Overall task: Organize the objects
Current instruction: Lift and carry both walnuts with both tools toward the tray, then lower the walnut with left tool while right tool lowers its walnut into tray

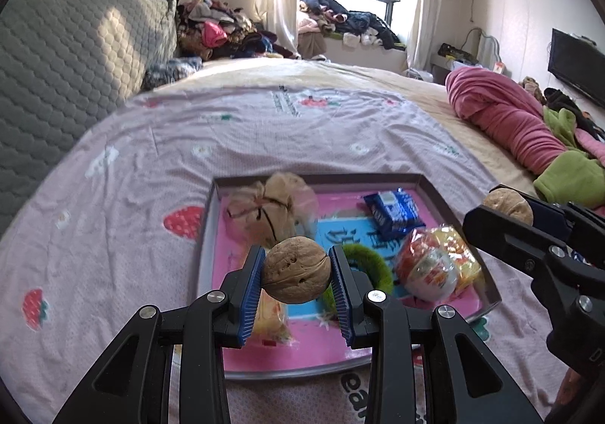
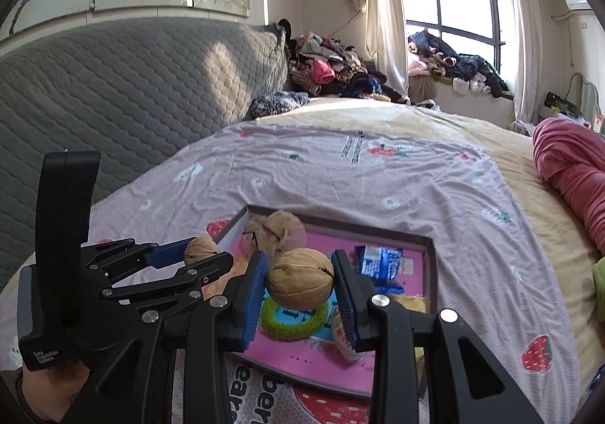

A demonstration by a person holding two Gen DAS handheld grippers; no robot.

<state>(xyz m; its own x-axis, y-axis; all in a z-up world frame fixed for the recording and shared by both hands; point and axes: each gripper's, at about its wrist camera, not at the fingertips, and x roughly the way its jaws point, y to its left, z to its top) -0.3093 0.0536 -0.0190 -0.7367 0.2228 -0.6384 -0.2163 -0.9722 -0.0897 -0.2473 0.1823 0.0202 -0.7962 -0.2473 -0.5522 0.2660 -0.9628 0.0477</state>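
Note:
My left gripper (image 1: 297,274) is shut on a walnut (image 1: 296,270) and holds it above the near part of a pink tray (image 1: 431,186). My right gripper (image 2: 300,278) is shut on a second walnut (image 2: 300,277), also above the tray (image 2: 429,273). Each gripper shows in the other view, the right one (image 1: 508,205) at the right, the left one (image 2: 200,252) at the left. In the tray lie a tied mesh pouch of walnuts (image 1: 270,208), a blue snack packet (image 1: 393,210), a green fuzzy ring (image 1: 372,269), an orange and white wrapped snack (image 1: 431,267) and a yellow packet (image 1: 270,318).
The tray rests on a pink strawberry-print sheet (image 1: 151,167) spread over a bed. A grey quilted headboard (image 1: 56,76) stands at the left. A rolled pink blanket (image 1: 503,114) and green cloth (image 1: 571,178) lie at the right. Clothes are piled by the window (image 1: 340,19).

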